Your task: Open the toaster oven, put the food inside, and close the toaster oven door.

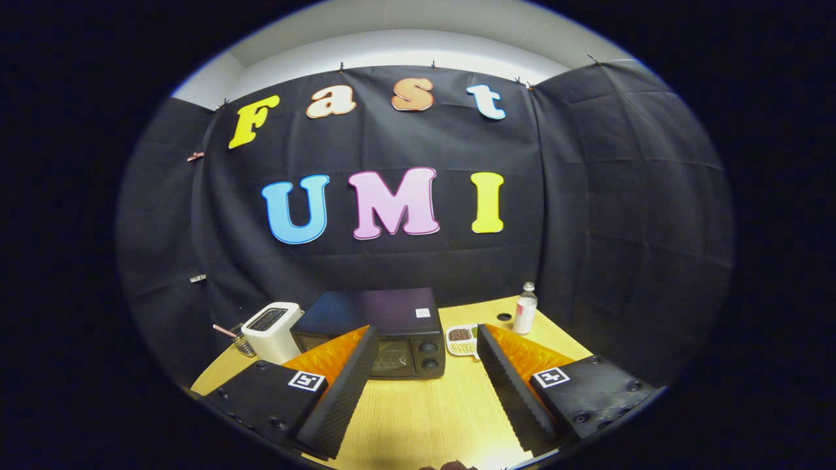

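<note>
- At the far left of the tabletop, by the black cloth wall, a small glass holds a striped straw, and just beside it stands a white pop-up toaster.
- Next along is the black toaster oven. Its door looks shut, with the glass front and two knobs facing the gripper; the left finger covers part of the front.
- Just beside the oven's right side lies the food tray, a small white divided dish with brown and pale fillings, out on the tabletop and not in the oven.
- Further right stands a small bottle with a dark round spot on the wood near it.
- The fingers are spread wide with nothing between them, held above the wood well short of the oven.
- With the door closed and the food outside, the job in hand reads as opening the oven. That calls for moving forward to the door's top edge, which I cannot see clearly, and pulling it down.
</note>
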`<state>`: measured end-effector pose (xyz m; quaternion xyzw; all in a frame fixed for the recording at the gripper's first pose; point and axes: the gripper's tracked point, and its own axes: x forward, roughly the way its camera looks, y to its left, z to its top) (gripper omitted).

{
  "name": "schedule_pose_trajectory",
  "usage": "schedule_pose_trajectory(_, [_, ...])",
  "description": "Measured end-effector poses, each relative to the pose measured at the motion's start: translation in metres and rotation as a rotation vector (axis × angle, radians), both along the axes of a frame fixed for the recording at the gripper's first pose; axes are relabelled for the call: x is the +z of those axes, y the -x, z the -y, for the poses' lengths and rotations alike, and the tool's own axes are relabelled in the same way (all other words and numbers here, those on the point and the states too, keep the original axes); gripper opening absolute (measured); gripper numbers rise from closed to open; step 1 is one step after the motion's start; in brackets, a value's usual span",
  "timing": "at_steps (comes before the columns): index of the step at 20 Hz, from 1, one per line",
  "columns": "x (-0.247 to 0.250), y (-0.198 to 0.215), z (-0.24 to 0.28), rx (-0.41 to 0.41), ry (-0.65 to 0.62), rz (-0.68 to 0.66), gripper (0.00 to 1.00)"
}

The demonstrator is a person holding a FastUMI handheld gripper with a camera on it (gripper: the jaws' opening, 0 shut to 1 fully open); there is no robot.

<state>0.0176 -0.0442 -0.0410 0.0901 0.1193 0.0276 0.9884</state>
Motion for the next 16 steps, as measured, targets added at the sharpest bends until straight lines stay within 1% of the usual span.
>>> schedule_pose_trajectory(2, [-0.004,0.007,0.005,-0.018,-0.045,-0.005,0.99])
schedule_pose_trajectory(4, [-0.012,0.006,0.011,-0.033,-0.047,-0.022,0.99])
schedule_pose_trajectory(12, [-0.001,-0.007,0.004,-0.033,0.011,-0.003,0.99])
schedule_pose_trajectory(16, [0.003,-0.010,-0.008,-0.009,0.011,-0.004,0.99])
